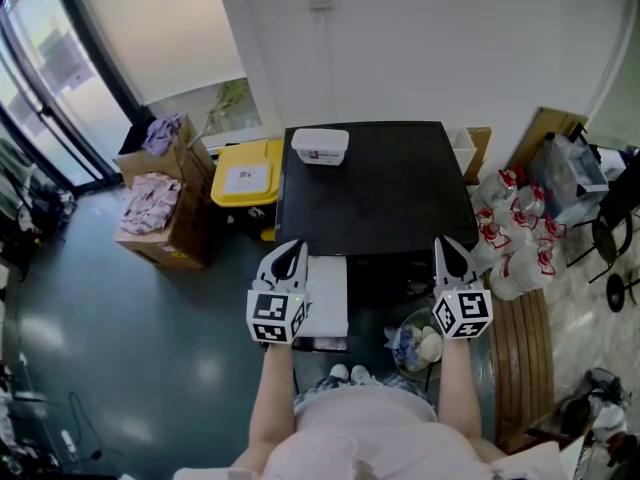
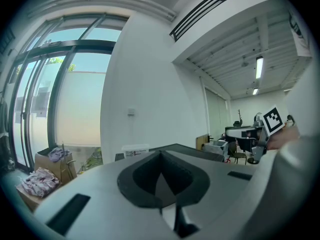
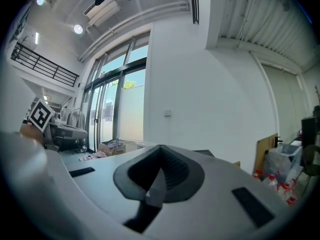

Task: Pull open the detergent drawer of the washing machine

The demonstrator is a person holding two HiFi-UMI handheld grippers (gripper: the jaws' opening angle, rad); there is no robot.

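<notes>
The washing machine [image 1: 375, 183] has a black top and stands against the white wall, seen from above in the head view. At its front left a white drawer [image 1: 328, 298] juts out toward me. My left gripper [image 1: 292, 251] hovers just left of that drawer, shut and holding nothing. My right gripper [image 1: 449, 247] is over the machine's front right corner, also shut and holding nothing. In the left gripper view the jaws [image 2: 161, 155] meet with no gap, and in the right gripper view the jaws [image 3: 160, 150] do too. Both point level toward the far wall.
A white lidded box [image 1: 320, 146] sits on the machine's back left. A yellow bin [image 1: 247, 174] and cardboard boxes with clothes [image 1: 160, 203] stand to the left. Plastic bottles [image 1: 510, 238] and a wooden bench [image 1: 522, 353] are to the right. A basket of items [image 1: 418, 344] sits by my feet.
</notes>
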